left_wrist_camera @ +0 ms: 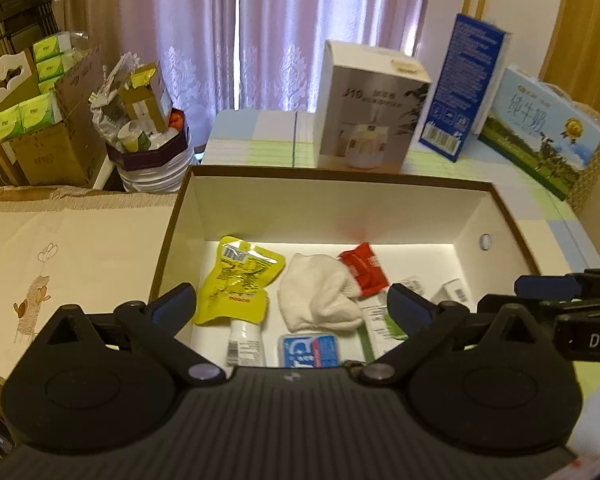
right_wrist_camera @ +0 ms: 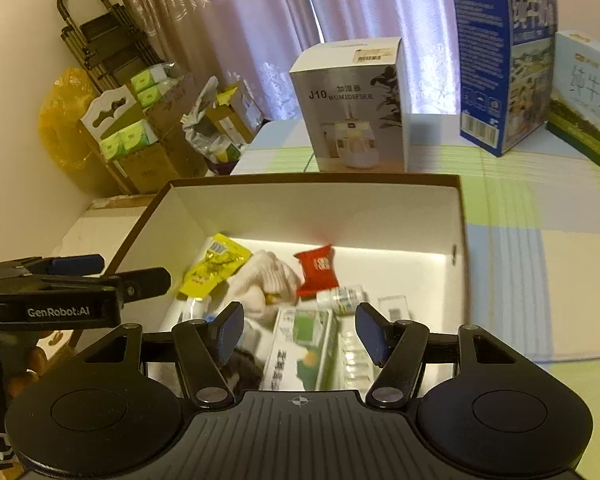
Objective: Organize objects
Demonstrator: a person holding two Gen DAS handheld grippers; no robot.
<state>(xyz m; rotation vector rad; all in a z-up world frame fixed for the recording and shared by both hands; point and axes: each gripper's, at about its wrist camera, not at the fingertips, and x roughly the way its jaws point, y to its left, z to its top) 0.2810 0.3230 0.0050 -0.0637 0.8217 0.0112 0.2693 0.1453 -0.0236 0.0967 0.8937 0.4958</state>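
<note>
Pink curtains fill the top of both views, above a table covered by a pastel checked cloth. At frame centre an open box, brown outside and white inside, sits on that cloth. Inside lie a yellow pouch at left, a white sock beside it, a red packet touching the sock's upper right, a blue-and-white pack at the lower middle, a green-and-white carton, a small white bottle and a small white box toward the right wall.

Behind the box stand a humidifier carton, a tall blue carton and a milk case at upper right. Stacked cardboard boxes of green tissue packs crowd the upper left.

Left gripper hangs over the box's near half, fingers spread wide and holding nothing. Right gripper hangs above the green carton, its fingers also apart and empty. Bare cloth lies open right of the box; the far rim stands close to the humidifier carton.
</note>
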